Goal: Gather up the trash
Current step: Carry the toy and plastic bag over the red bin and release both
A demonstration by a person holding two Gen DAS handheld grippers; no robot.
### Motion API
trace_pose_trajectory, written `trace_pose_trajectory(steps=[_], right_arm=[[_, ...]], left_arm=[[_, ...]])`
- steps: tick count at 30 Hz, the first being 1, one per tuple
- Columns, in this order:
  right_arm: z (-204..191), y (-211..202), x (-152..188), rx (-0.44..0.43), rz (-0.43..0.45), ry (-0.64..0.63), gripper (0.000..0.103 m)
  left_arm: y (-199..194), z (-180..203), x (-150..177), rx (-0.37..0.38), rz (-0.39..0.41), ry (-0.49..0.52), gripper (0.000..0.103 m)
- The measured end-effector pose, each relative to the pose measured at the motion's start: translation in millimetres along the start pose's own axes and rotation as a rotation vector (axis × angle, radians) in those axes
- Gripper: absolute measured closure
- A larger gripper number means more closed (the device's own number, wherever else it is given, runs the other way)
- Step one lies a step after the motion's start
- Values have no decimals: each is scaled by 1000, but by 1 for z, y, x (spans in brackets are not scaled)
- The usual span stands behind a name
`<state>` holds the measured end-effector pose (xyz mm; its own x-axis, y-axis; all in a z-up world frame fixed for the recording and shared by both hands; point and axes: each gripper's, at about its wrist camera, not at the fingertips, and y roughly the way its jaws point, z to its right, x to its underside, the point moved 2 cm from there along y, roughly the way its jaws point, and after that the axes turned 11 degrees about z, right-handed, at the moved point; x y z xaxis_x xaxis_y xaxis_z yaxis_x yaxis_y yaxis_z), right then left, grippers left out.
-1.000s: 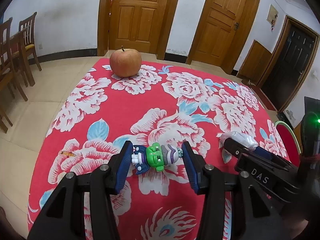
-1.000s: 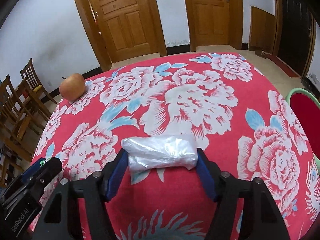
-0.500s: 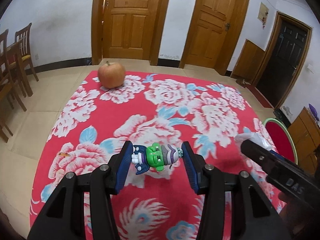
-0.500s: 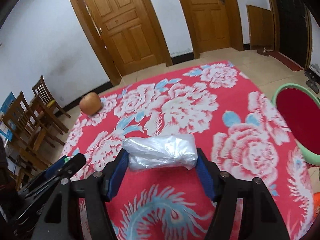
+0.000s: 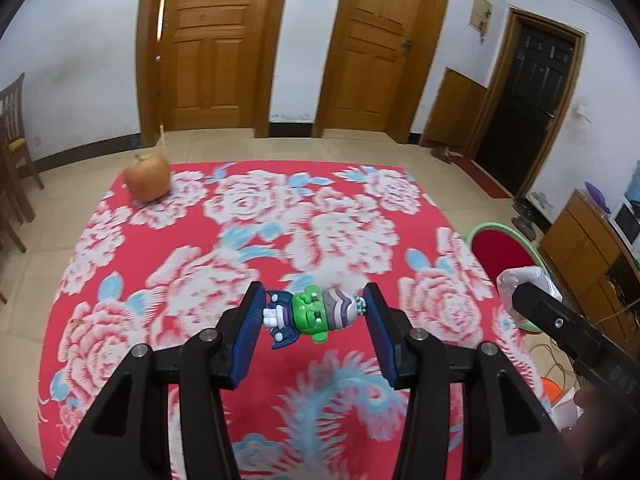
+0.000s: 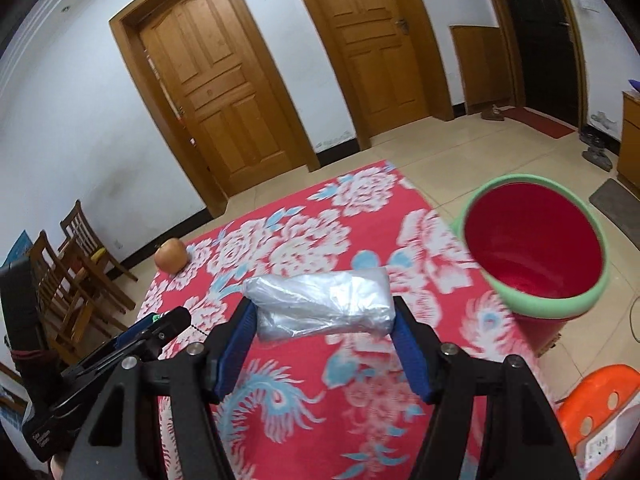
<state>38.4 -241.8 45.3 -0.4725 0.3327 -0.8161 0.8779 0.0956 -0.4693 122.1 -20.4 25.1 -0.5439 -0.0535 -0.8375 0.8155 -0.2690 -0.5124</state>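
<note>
My left tool (image 5: pixel 314 314) pinches a green toy (image 5: pixel 316 314) above the red floral desk (image 5: pixel 248 240). My right tool (image 6: pixel 322 312) pinches a plastic bag (image 6: pixel 320 304), just left of the red bin (image 6: pixel 532 240).

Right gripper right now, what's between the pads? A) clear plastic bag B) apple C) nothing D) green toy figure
A: the right gripper is clamped on the crumpled clear plastic bag; the toy figure sits in the left gripper, and the apple lies on the table.
</note>
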Motion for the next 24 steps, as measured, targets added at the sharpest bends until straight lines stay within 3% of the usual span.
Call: trace_pose_trajectory(steps=[15, 24], right_arm=[[93, -37, -25, 97, 93, 137, 34], [150, -38, -31, 184, 111, 236, 34]], left_arm=[[22, 84, -12, 160, -44, 64, 53], [46, 134, -18, 230, -59, 126, 53]])
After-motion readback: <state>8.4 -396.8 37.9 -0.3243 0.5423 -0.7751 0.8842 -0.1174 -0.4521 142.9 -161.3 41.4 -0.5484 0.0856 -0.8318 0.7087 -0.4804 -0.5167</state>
